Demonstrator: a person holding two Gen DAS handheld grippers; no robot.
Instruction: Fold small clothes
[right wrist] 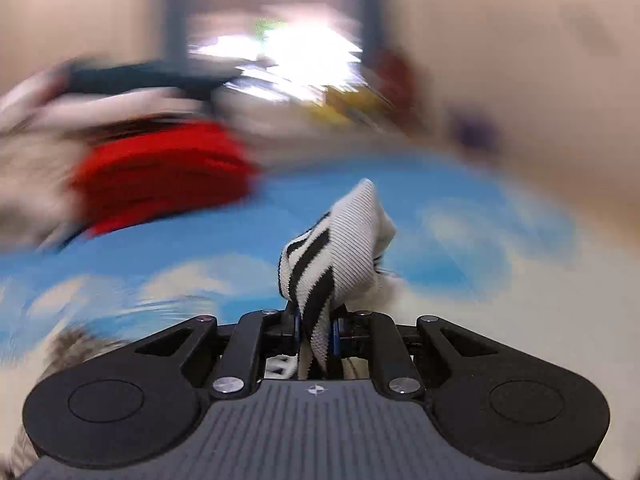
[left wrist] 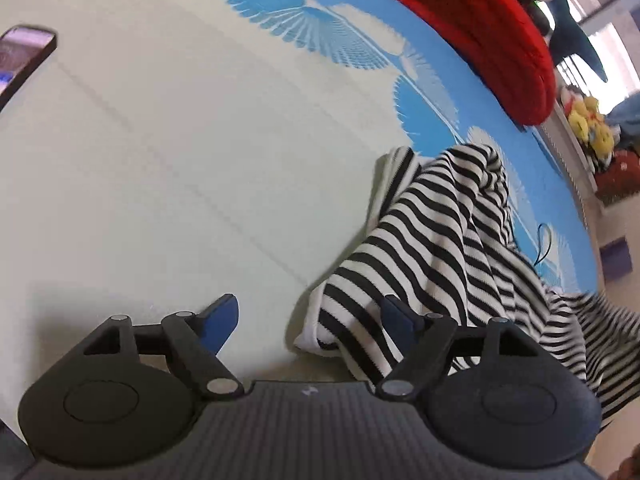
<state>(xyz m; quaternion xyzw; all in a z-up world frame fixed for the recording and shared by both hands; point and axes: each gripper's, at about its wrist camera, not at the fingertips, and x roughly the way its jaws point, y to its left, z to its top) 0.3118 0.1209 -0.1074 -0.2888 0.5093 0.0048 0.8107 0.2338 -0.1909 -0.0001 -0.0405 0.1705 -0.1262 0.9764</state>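
A black-and-white striped garment [left wrist: 432, 248] lies bunched on the pale green and blue mat [left wrist: 180, 140], at the right of the left wrist view. My left gripper [left wrist: 310, 322] is open and empty, low over the mat; its right finger is at the garment's near white hem, its left finger over bare mat. My right gripper [right wrist: 316, 328] is shut on a bunched edge of the striped garment [right wrist: 340, 240] and holds it up above the mat. The right wrist view is motion-blurred.
A folded red knit garment [left wrist: 480, 32] lies at the far side of the mat, also showing in the right wrist view [right wrist: 160, 176]. A phone [left wrist: 24, 56] lies at the left edge. Plush toys [left wrist: 592, 128] sit beyond the mat's right edge.
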